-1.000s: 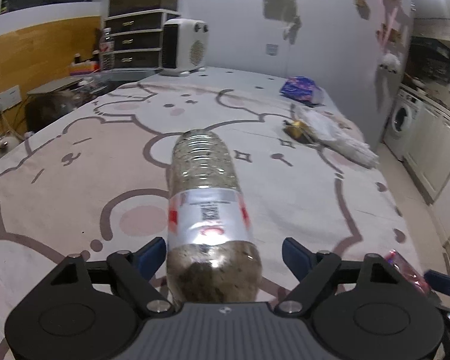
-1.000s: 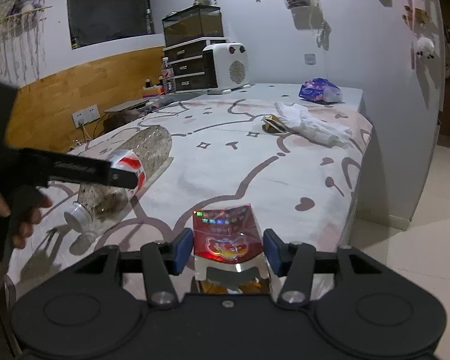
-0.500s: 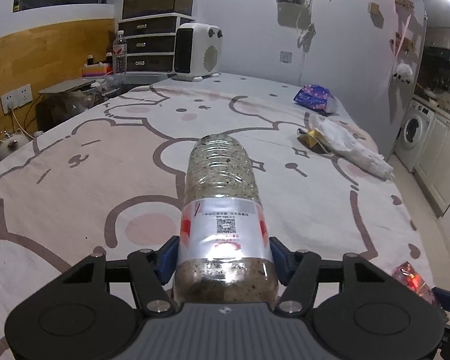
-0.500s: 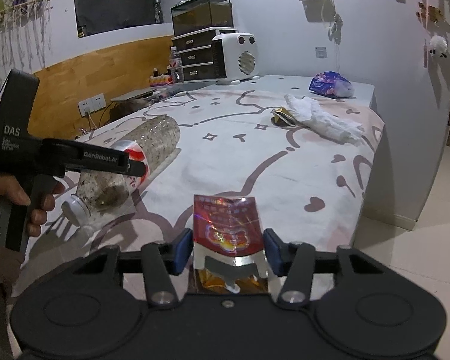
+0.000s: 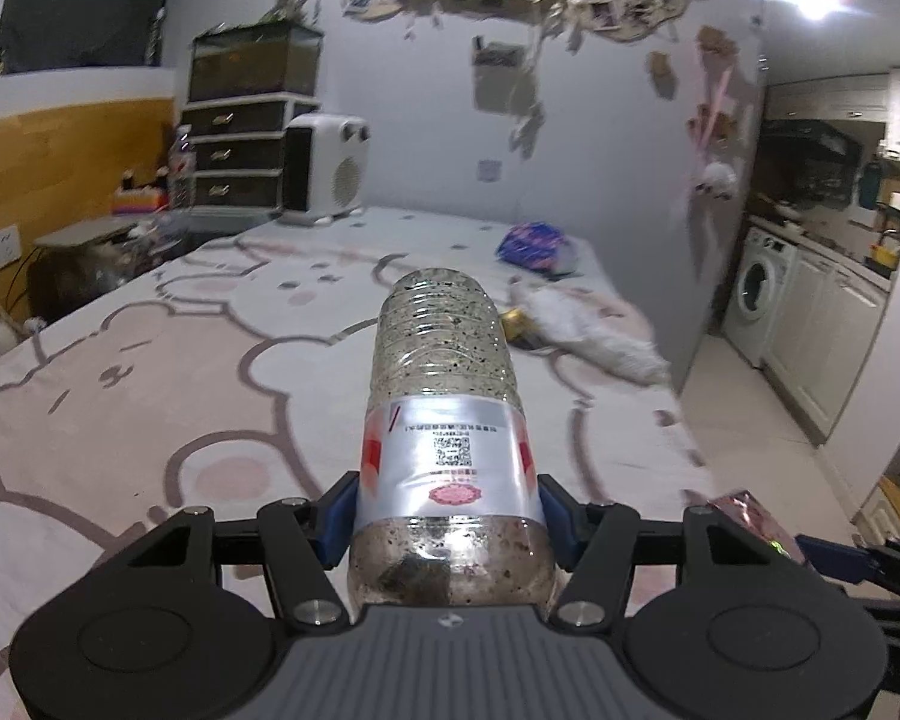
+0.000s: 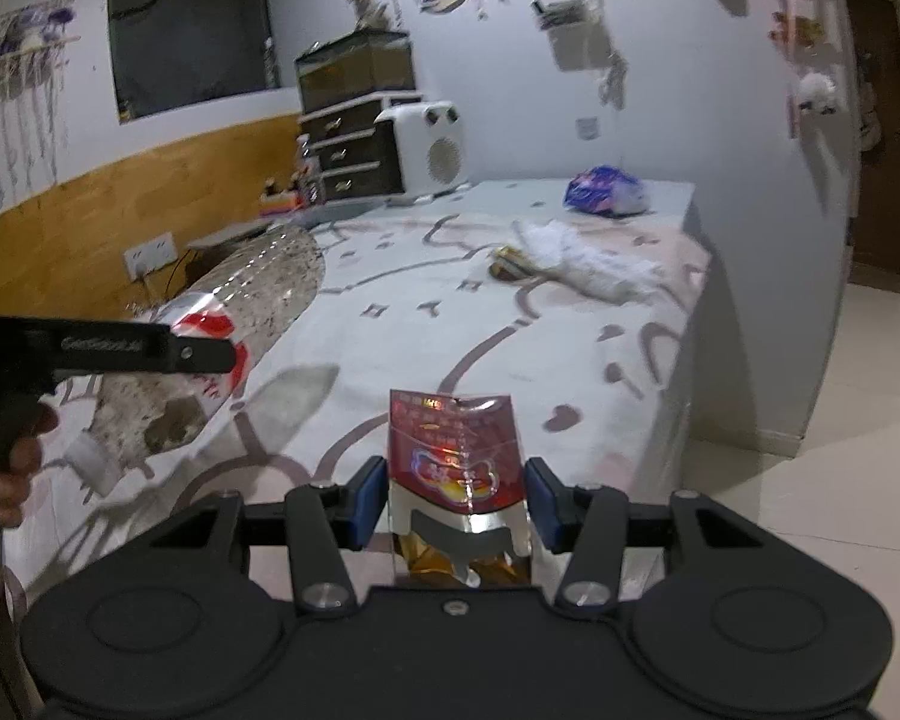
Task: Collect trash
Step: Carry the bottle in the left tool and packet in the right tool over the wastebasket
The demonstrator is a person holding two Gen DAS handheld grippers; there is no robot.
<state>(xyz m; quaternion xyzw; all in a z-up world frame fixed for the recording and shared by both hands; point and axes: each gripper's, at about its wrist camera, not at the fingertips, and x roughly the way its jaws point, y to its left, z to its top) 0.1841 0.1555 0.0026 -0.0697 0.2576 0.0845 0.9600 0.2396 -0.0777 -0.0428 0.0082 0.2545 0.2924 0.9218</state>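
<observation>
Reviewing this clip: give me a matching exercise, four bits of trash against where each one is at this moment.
Things:
1. bottle
2. red packet
3. blue bag
4. white bag

Places:
A. on the bed, far end by the wall
B. in the left tool
C. on the bed, beside a gold wrapper
D. in the right tool

Pairs: 1-B, 2-D, 3-A, 4-C

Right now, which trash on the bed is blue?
The crumpled blue wrapper farthest back on the bed. The fluffy white wad and small gold wrapper lie nearer.
</observation>
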